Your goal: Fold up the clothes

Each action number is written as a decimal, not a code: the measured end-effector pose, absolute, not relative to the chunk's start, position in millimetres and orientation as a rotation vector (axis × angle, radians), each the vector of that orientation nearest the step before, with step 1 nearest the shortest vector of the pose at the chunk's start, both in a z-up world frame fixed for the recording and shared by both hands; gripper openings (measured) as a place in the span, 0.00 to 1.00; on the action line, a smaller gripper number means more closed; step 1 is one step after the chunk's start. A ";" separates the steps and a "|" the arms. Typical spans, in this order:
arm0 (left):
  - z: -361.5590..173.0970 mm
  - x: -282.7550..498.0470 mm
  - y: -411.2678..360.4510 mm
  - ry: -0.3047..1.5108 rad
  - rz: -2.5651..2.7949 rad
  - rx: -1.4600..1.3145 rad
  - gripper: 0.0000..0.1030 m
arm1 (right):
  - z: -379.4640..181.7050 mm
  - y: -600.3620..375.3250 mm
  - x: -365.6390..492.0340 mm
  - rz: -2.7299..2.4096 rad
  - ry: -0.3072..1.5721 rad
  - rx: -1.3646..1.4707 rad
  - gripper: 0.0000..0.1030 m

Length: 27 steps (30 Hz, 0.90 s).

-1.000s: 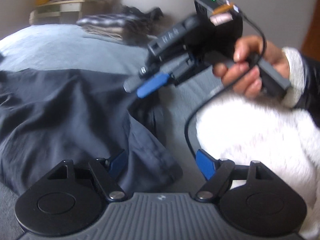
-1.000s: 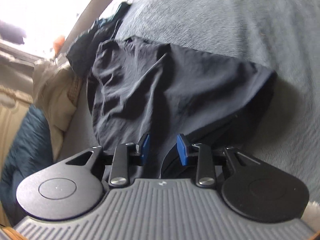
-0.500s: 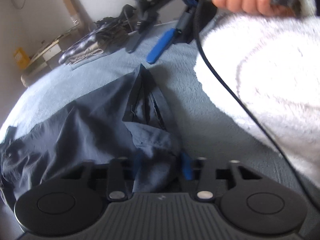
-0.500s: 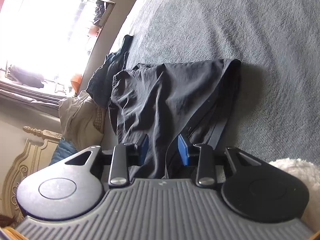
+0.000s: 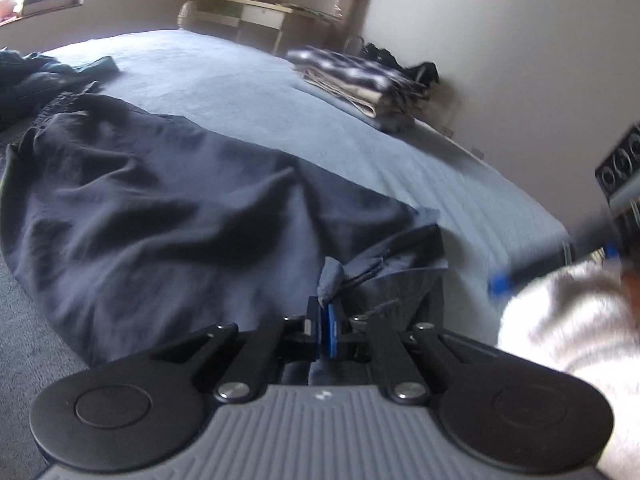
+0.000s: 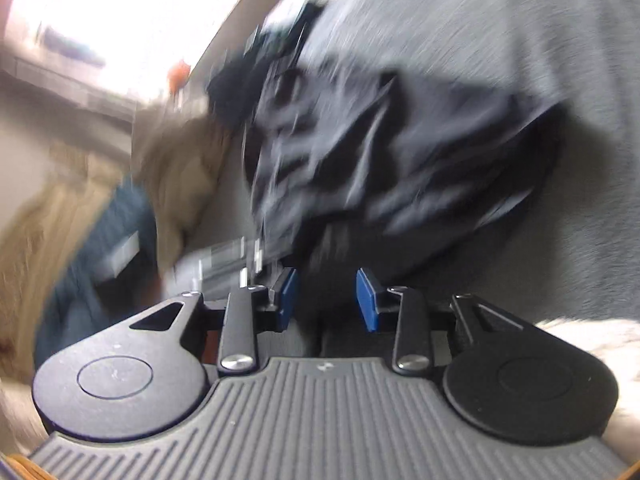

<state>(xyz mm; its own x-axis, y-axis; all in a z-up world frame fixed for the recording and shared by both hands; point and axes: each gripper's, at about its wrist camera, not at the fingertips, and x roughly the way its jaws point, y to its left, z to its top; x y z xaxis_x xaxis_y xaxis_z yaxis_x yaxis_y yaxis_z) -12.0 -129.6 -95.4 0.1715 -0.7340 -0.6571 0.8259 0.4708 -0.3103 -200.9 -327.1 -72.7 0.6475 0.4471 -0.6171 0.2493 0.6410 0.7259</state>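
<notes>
A dark navy garment (image 5: 168,216) lies spread and wrinkled on the grey-blue bed (image 5: 248,92). My left gripper (image 5: 323,330) is shut on a corner of its hem, and a small tuft of cloth sticks up between the blue pads. The right gripper shows blurred at the right edge of the left wrist view (image 5: 560,264). In the right wrist view the same garment (image 6: 400,152) lies ahead, motion-blurred. My right gripper (image 6: 326,300) is open, its blue pads apart, with nothing clearly between them.
A folded stack of striped and dark clothes (image 5: 360,80) sits at the far side of the bed by the wall. More dark clothes (image 5: 36,76) lie at the far left. A white fluffy sleeve (image 5: 568,340) is at the right. A beige and blue heap (image 6: 120,216) lies left.
My left gripper closed on the garment's hem corner. The right gripper, held near the cloth before, swung away fast to the right and its view is now blurred.
</notes>
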 end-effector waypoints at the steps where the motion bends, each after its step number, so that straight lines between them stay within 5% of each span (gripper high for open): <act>1: -95.8 -8.4 -130.1 0.856 -1.107 0.109 0.04 | -75.1 -317.4 -192.3 0.158 0.936 0.869 0.31; 18: -83.8 8.2 -114.5 0.867 -1.136 -0.132 0.04 | -117.0 -193.5 -130.5 0.316 1.348 0.302 0.31; 27: -69.8 4.2 -112.2 0.842 -1.168 -0.143 0.04 | -89.7 -189.9 -131.8 0.289 1.199 0.175 0.31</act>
<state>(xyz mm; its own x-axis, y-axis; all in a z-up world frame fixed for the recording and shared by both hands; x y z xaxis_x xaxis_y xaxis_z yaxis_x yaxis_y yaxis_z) 4.2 -112.2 -69.8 0.1324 -0.8514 -0.5076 0.7507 0.4205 -0.5096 -131.8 -189.9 -89.7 0.3333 0.3115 -0.8899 -0.1280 0.9501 0.2846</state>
